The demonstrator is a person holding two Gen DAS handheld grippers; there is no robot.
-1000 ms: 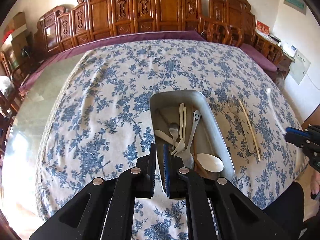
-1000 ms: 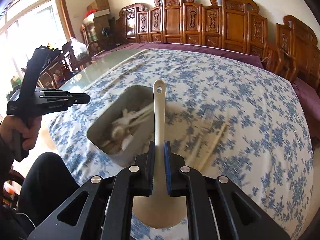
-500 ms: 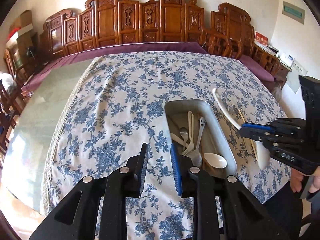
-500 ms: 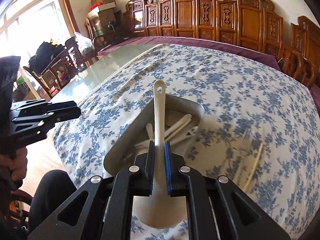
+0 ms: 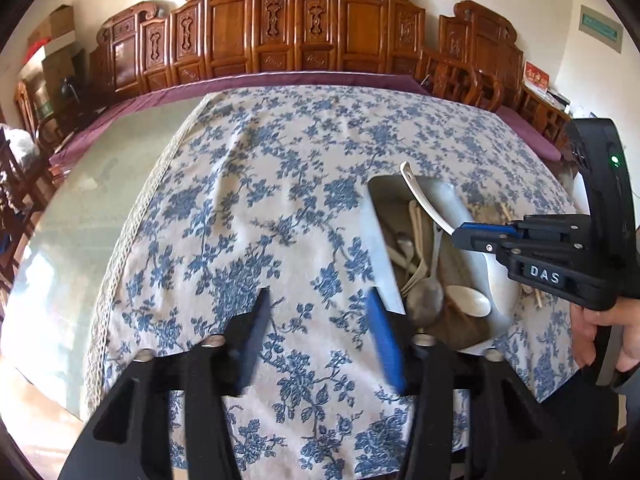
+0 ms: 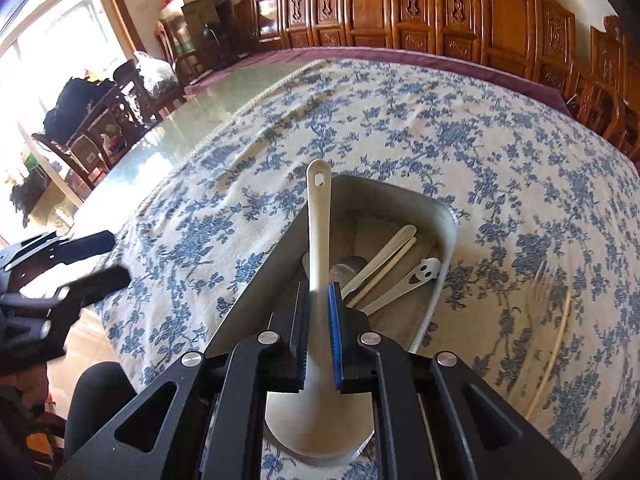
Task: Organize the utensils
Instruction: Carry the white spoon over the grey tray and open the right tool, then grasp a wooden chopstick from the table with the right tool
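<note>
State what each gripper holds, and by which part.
Right gripper: the white ladle, gripped on its handle near the bowl. Left gripper: nothing, jaws just opened.

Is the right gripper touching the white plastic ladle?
Touching. In the right wrist view the right gripper has its jaws shut on the handle of the white plastic ladle, pads pressed on both sides, above the metal tray.

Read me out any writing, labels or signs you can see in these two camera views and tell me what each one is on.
"DAS": raised white letters on the black body of the right gripper, seen from the left wrist.
Green rectangular wall sign: has lettering, too small to read.
Red card on the far side cabinet: gold markings, too blurred to read.
Carved wooden chair backs: faint carved marks, not legible.
Right wrist view: no readable text.
</note>
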